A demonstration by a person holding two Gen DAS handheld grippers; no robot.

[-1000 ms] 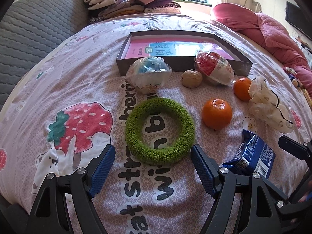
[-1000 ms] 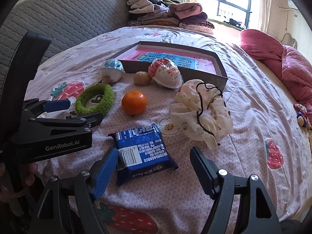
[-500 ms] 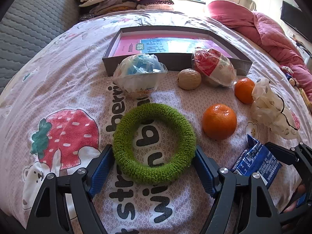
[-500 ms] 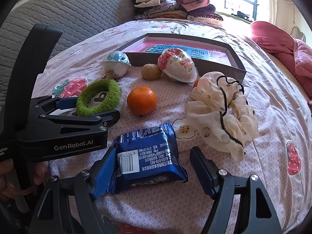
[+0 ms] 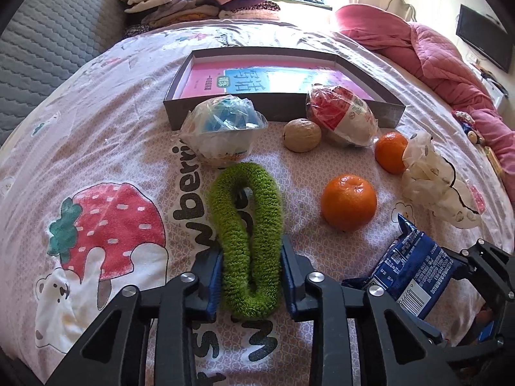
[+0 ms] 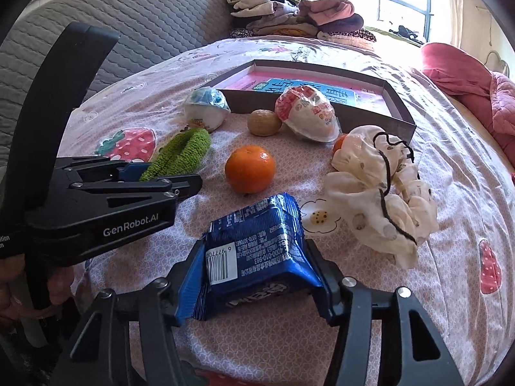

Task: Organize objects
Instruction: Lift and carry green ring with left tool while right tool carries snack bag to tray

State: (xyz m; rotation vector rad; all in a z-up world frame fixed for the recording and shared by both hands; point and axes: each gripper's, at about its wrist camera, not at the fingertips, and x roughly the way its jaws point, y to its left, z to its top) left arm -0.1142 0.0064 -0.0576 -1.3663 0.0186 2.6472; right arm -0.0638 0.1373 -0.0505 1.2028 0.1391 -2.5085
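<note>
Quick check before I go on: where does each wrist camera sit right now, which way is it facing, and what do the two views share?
Left wrist: behind the left gripper, angled down the bed toward the grey tray; its jaws pinch the green ring.
Right wrist: behind the right gripper, whose jaws are closing on the blue packet; the left gripper and a hand show at left.
Shared: tray, ring, packet, near orange, walnut.

Bright daylight pours from the barred window [image 6: 402, 3] at about one o'clock, blowing out the far pale bedsheet [image 5: 309, 22] at twelve. Foreground stays sharp, shadows short and soft. Fisheye bending curves everything; black vignette fills all corners.
</note>
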